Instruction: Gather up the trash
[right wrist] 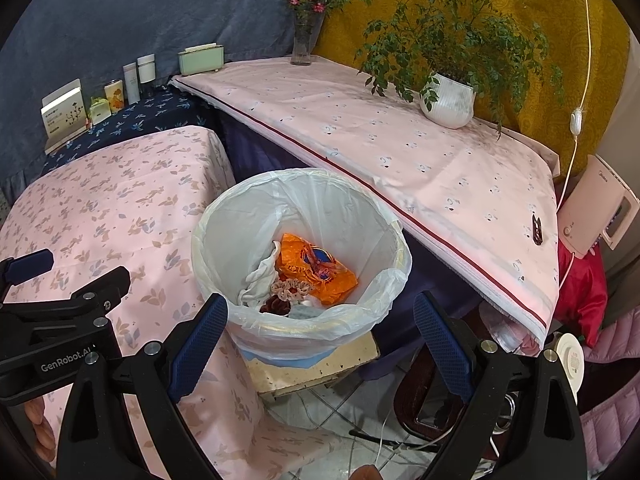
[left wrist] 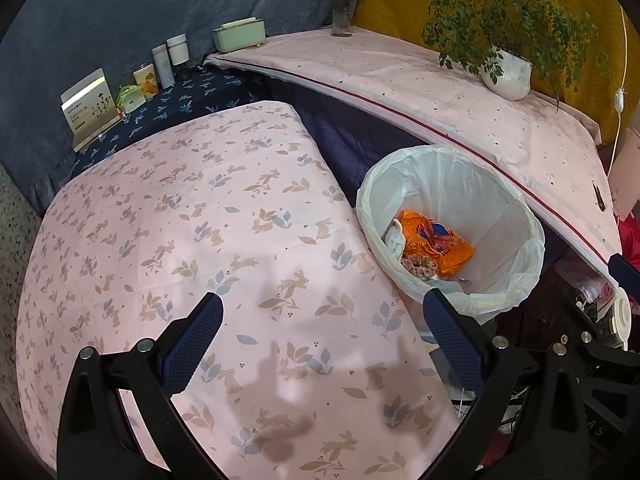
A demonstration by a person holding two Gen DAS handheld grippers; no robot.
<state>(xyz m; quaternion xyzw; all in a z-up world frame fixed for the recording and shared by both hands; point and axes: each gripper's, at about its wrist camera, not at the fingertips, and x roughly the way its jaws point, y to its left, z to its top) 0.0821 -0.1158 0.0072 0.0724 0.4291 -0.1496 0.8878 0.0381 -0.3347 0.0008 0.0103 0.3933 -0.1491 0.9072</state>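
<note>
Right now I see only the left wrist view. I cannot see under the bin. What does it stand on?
Observer: The bin stands on a cream stool with dark specks.
Operator: Does the right gripper hold something?
Observer: No. The right gripper is open and empty, just in front of the bin's near rim.
Operator: Is anything inside the bin hidden from me?
Observer: Yes. A dark red item lies low by the near wall, beside the scrunchie.
</note>
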